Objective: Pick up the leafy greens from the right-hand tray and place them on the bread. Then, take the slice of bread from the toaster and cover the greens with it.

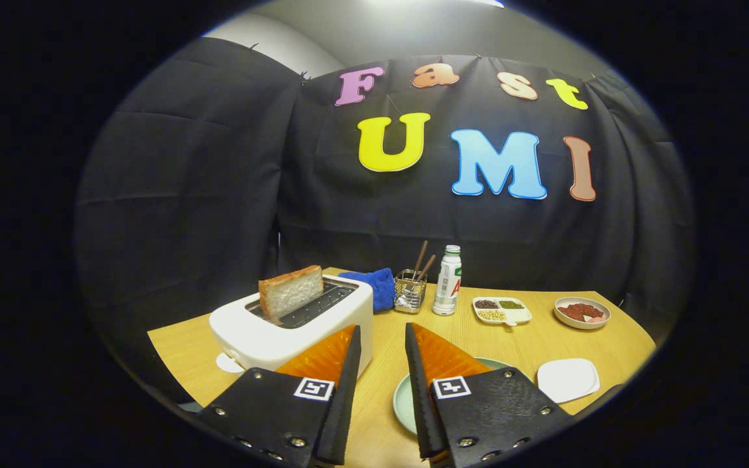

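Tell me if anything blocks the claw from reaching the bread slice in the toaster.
Nothing visible does. The claw is open and holds nothing, and the bread slice stands up out of the toaster, ahead and left of the fingers, with its top exposed.

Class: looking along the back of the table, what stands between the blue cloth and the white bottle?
In the gripper view, a wire holder with sticks stands between the blue cloth and the bottle. The gripper is open.

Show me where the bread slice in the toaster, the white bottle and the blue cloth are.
bread slice [290,290]: gripper view, on its cut face.
white bottle [446,286]: gripper view, on its body.
blue cloth [376,285]: gripper view, on its front fold.
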The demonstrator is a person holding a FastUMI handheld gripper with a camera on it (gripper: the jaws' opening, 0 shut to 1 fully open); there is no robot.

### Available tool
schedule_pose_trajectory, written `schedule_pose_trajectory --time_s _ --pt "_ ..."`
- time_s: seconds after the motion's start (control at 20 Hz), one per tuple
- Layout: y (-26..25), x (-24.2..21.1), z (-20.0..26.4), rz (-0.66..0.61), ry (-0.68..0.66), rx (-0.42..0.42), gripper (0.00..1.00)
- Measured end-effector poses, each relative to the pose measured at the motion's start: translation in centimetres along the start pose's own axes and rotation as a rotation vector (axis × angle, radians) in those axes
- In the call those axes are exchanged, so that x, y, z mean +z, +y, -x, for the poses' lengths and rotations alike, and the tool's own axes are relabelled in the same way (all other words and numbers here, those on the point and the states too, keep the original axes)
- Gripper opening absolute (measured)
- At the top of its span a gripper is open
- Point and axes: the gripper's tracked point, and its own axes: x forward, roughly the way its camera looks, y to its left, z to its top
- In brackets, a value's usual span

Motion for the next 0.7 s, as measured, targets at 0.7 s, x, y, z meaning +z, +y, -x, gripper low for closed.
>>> schedule_pose_trajectory --time_s 0.7 --pt "10.9 2.3 -3.2 -0.065 -0.016 -0.043 0.41"
